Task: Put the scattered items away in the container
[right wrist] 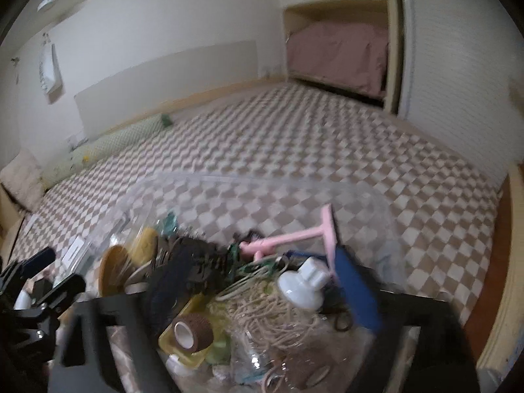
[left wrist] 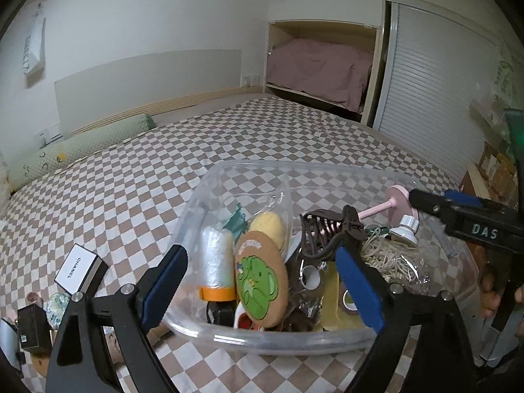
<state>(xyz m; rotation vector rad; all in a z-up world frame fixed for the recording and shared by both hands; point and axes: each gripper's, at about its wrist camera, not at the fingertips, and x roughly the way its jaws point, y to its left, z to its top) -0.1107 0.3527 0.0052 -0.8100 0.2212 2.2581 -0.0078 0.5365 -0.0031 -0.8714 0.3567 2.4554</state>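
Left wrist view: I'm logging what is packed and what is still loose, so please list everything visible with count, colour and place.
container: one, clear plastic, on the checked bed cover.
film roll: one, clear with orange end, inside, left.
round pad: one, brown with green figure, inside, middle.
hair claw: one, dark brown, on top of the contents.
pink stand: one, inside, far right.
rubber bands: a pile, beige, inside, right.
white box: one, black-edged, on the bed left of the container.
bolster: one, green, by the wall.
left tool: open, over the container.
right tool: open, at the right edge.
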